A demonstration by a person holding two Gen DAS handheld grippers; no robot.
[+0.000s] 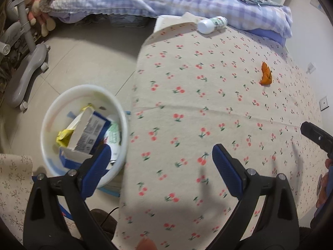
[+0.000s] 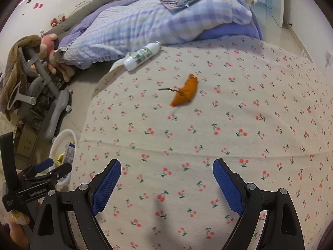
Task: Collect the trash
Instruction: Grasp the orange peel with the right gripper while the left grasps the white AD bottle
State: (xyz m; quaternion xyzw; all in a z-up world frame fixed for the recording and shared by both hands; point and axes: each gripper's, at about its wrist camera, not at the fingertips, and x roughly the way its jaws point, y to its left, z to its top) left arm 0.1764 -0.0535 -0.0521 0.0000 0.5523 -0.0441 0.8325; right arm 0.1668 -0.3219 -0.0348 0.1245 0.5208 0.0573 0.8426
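Both grippers over the bed [image 2: 239, 112], pointing steeply down. My left gripper [image 1: 162, 158]: fingers [image 1: 225, 170] spread wide, nothing between them, nothing touched. Right gripper [image 2: 166, 173]: same, wide apart and empty. From the right view I see the left gripper off to the left, above the bin [image 2: 62, 139].

Bin [image 1: 52, 112] sits on the floor [image 1: 87, 62] against the bed's edge, just left of my left fingers; a box [image 1: 87, 131] and yellow wrapper [image 1: 64, 135] are inside.

Trash still on the cherry sheet: orange peel [image 2: 185, 92] mid-bed, ahead of the right gripper, well apart from both. Further back, a white bottle [image 2: 142, 57] lies on its side, next to the quilt [image 2: 156, 20].

Beyond the bin, a grey chair base [image 1: 29, 70] on the floor.
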